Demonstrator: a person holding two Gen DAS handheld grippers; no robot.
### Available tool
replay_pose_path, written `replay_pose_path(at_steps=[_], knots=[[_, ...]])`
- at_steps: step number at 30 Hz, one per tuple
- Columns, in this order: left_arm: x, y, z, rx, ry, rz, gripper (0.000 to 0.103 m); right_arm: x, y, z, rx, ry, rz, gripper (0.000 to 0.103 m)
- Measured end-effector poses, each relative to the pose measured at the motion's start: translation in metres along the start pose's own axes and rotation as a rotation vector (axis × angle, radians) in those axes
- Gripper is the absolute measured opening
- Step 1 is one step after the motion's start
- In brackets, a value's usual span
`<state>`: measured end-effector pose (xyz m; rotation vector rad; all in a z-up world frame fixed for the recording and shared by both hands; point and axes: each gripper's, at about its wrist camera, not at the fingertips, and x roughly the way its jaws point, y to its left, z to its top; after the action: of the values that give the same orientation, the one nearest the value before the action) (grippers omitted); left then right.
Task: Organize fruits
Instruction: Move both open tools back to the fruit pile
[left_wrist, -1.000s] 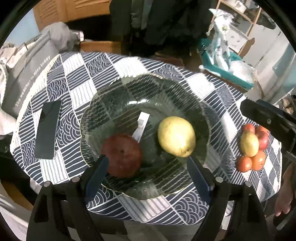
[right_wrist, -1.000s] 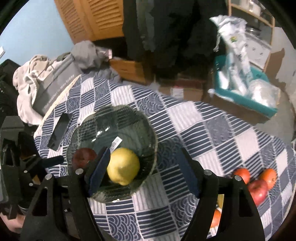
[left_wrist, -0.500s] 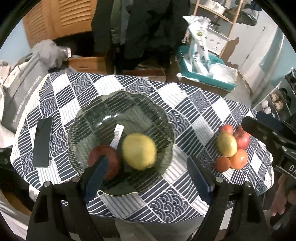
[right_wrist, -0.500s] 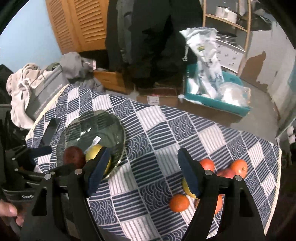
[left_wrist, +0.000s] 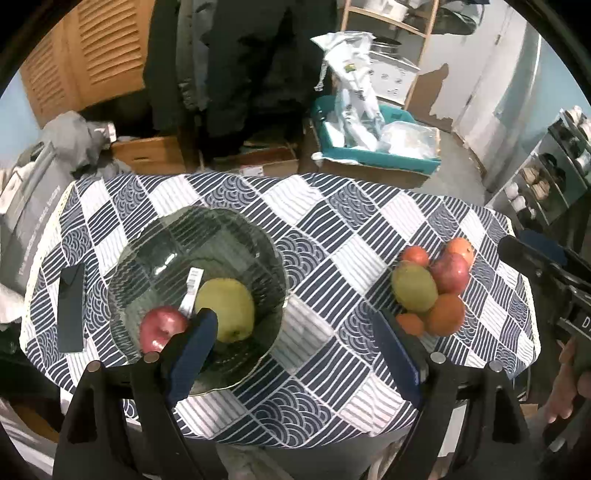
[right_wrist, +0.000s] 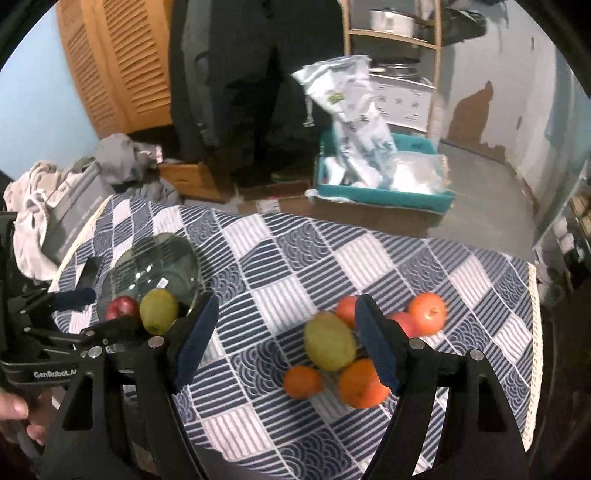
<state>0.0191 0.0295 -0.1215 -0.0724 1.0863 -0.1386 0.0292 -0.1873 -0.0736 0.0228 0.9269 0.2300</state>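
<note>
**Fruit run, next pick coming up**

Bowl is sitting at nine o'clock, holding an apple and a pear. Both grippers, left and right, are hanging released and empty. The pile is waiting at three o'clock; the right one needs lowering onto a fruit.

Right wrist view: loose fruit pile motion-blurred, kinds hard to tell; right finger pad hides part of it. Left wrist view: pad covers glass bowl's near rim. Bowl label print unreadable.
</note>
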Motion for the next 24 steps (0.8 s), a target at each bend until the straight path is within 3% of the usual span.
replay_pose_path(at_steps=[14,24], knots=[[0.0,-0.048,0.002,0.069,-0.013,0.001,0.087,-0.028,-0.059,-0.017,0.069,-0.039,-0.068,0.08],[0.034,-0.076,-0.006,0.127,0.031,0.007,0.087,0.004,-0.08,-0.044,0.087,0.064,-0.08,0.081]])
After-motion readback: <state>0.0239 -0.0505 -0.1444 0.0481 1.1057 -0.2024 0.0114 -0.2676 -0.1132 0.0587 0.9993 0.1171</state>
